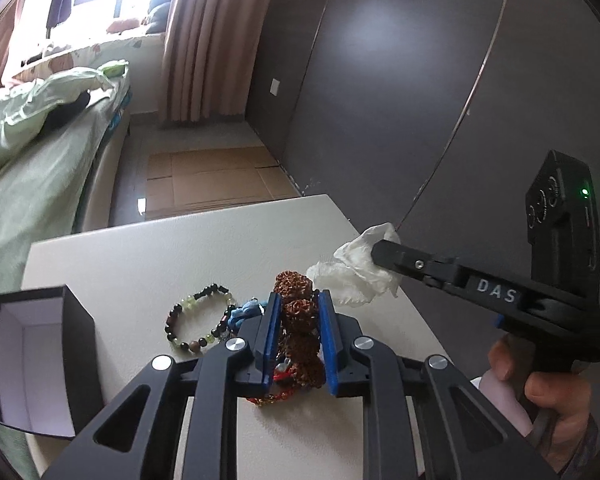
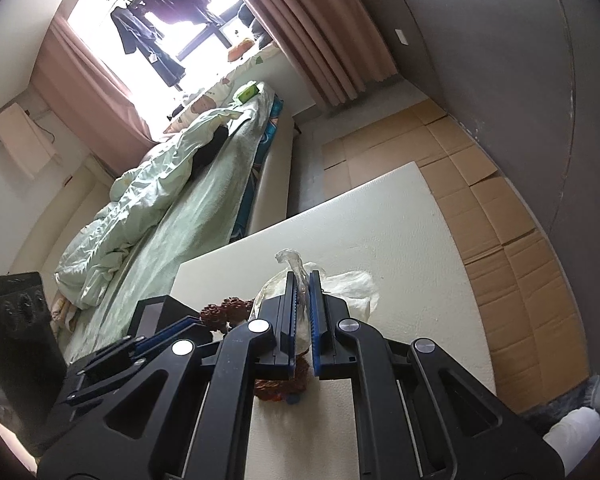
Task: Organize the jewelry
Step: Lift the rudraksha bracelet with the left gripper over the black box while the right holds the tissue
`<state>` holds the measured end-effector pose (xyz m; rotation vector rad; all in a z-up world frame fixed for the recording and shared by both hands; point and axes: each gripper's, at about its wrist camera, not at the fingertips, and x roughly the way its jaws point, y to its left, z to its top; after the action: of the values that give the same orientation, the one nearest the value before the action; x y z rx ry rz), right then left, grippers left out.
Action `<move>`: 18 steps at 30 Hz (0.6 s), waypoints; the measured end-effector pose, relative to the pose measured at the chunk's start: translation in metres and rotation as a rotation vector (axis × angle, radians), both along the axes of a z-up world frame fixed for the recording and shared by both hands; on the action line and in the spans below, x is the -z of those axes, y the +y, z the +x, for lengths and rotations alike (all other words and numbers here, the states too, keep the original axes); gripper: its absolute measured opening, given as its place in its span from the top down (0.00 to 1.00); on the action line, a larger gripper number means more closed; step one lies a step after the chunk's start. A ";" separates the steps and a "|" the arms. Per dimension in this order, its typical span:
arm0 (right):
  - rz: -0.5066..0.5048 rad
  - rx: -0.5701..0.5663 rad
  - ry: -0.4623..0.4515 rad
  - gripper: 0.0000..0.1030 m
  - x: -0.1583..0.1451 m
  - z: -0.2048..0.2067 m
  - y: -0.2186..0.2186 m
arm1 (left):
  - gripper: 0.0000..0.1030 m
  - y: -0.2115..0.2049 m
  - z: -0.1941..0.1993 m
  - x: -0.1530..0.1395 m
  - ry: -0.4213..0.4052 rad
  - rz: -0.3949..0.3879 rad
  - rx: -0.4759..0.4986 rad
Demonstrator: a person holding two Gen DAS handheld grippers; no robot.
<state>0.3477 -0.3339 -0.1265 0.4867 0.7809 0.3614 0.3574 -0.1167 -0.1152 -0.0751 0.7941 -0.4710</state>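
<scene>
Table (image 1: 140, 256) first, since everything of mine sits on its pale top: an open black box (image 1: 40, 356) at the left edge, its white-lined inside bare as far as I can see, and the jewelry heaped near the middle. My left gripper (image 1: 298, 316) is clamped on the biggest piece, a rudraksha strand (image 1: 298, 312) of knobbly brown seeds, the blue pads pressing one bead from either side while more beads hang below toward the pile. I judge it light but lumpy and limp (a string, so it will swing and drape), and the rough seeds should not slip; gripping one bead squarely seems right. My right gripper (image 2: 303, 304) is pinched nearly closed on a crumpled clear plastic bag (image 2: 352, 288), soft, almost weightless and probably slick. Beside the strand lies a beaded bracelet (image 1: 200, 324) of green and dark stones, stiff enough to hold its ring; I would take it across the band. Smaller red and blue bits (image 1: 272, 394) lie tangled beneath, likely to snag.
</scene>
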 end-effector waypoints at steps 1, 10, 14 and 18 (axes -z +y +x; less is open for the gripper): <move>0.003 0.000 0.000 0.93 0.000 -0.001 -0.001 | 0.84 -0.001 0.000 -0.002 0.000 -0.002 -0.001; 0.023 0.001 -0.020 0.93 -0.004 -0.005 -0.004 | 0.84 0.004 -0.016 -0.047 -0.073 -0.012 -0.006; 0.044 -0.014 -0.045 0.93 -0.009 -0.010 -0.002 | 0.84 0.013 -0.022 -0.068 -0.116 0.003 -0.026; 0.057 -0.051 -0.077 0.93 -0.017 -0.014 0.013 | 0.84 0.033 -0.026 -0.085 -0.143 0.012 -0.068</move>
<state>0.3337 -0.3210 -0.1098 0.5043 0.7104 0.4480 0.3311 -0.0833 -0.0303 -0.0563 0.6522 -0.4025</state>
